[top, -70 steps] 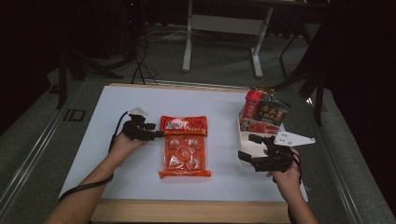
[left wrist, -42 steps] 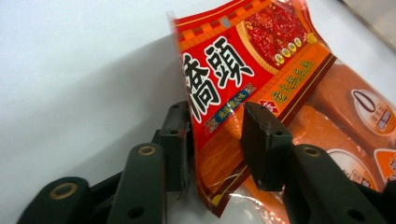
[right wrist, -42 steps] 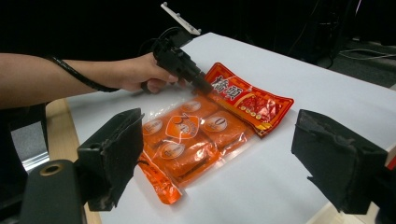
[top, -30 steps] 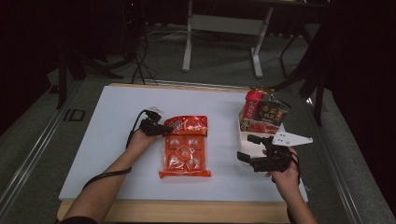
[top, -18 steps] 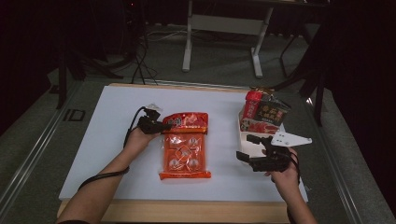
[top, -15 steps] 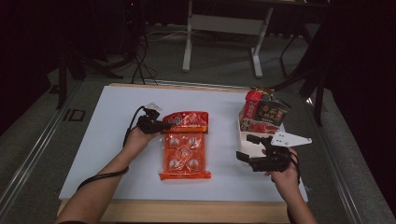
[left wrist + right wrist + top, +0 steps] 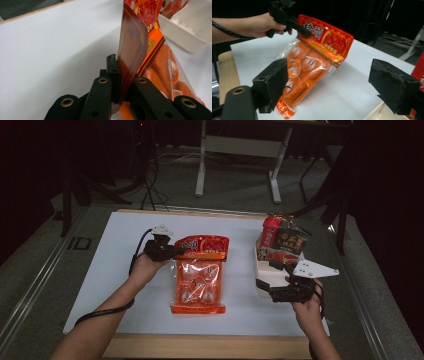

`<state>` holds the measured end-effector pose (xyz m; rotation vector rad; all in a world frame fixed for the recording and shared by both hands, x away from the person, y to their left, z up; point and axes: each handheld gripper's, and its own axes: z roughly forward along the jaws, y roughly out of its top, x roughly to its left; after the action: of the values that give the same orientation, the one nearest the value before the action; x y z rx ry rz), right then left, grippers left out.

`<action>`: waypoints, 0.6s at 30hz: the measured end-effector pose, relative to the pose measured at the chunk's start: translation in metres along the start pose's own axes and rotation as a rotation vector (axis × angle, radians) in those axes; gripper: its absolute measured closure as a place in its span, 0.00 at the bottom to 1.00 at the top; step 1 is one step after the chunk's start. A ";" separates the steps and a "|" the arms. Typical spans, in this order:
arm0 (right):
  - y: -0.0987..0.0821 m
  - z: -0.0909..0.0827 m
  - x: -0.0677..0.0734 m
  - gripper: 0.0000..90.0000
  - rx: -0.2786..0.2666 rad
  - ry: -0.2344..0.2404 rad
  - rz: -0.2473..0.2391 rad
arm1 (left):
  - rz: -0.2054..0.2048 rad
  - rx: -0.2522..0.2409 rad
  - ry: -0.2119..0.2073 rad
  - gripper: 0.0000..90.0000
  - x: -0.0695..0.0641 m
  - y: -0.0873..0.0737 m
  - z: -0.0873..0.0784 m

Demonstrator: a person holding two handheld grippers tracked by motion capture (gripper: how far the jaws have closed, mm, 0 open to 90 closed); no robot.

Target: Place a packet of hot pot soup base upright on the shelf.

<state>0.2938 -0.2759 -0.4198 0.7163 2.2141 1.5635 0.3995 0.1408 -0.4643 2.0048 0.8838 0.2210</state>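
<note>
An orange snack bag (image 7: 200, 280) with a red header lies mid-table, its lower end on the white tabletop (image 7: 100, 285). My left gripper (image 7: 177, 252) is shut on the header's left corner and holds that end up off the table. In the left gripper view the jaws (image 7: 120, 82) pinch the header edge of the bag (image 7: 140, 40). The right gripper view shows the raised bag (image 7: 312, 65) and the left gripper (image 7: 303, 31) beyond my right gripper (image 7: 332, 82). The right gripper (image 7: 267, 276) is open near the table's right side; its jaws have just opened slightly wider, with nothing between them.
A white tray (image 7: 260, 290) at the right holds red and dark snack packets (image 7: 280, 242), right beside my right gripper. The tray (image 7: 185, 32) lies past the bag in the left gripper view. A wooden edge (image 7: 200, 345) runs along the table's front.
The left gripper moved in to the bag's header, closed on its corner and has raised it, tilting the bag's top end off the table. The right hand stayed in place.
</note>
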 end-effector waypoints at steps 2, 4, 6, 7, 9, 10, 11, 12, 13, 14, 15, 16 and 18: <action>0.001 -0.001 0.000 0.15 -0.002 -0.008 0.023 | 0.006 -0.011 -0.008 0.99 -0.005 0.002 -0.004; 0.002 -0.002 0.000 0.15 -0.004 -0.006 0.038 | 0.011 -0.016 -0.013 0.99 -0.007 0.003 -0.007; 0.002 -0.002 0.000 0.14 -0.010 0.002 0.065 | 0.023 -0.034 -0.024 0.99 -0.014 0.006 -0.013; 0.003 -0.001 0.001 0.12 0.002 0.000 0.057 | 0.028 -0.039 -0.029 0.99 -0.016 0.006 -0.015; 0.004 0.001 0.005 0.12 0.009 -0.029 0.034 | 0.034 -0.047 -0.034 0.99 -0.020 0.007 -0.019; 0.004 0.002 0.005 0.11 0.008 -0.013 0.033 | 0.034 -0.051 -0.039 0.99 -0.022 0.007 -0.020; 0.005 0.003 0.006 0.11 0.006 -0.011 0.034 | 0.035 -0.052 -0.041 0.99 -0.023 0.008 -0.021; 0.005 0.004 0.007 0.11 0.007 -0.014 0.040 | 0.040 -0.056 -0.044 0.99 -0.025 0.008 -0.022; 0.006 0.004 0.007 0.11 0.009 0.004 0.045 | 0.043 -0.060 -0.050 0.99 -0.026 0.008 -0.024; 0.006 0.005 0.007 0.11 0.006 0.008 0.048 | 0.045 -0.061 -0.052 0.99 -0.028 0.009 -0.025; 0.007 0.006 0.007 0.11 0.009 0.004 0.049 | 0.051 -0.064 -0.054 0.99 -0.029 0.010 -0.026; 0.007 0.007 0.008 0.11 0.014 0.009 0.047 | 0.058 -0.066 -0.057 0.99 -0.031 0.010 -0.027; 0.007 0.008 0.008 0.13 0.016 0.008 0.047 | 0.064 -0.074 -0.066 0.99 -0.035 0.011 -0.030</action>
<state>0.2926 -0.2632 -0.4159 0.7737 2.2330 1.5751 0.3653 0.1339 -0.4318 1.9616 0.7603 0.2188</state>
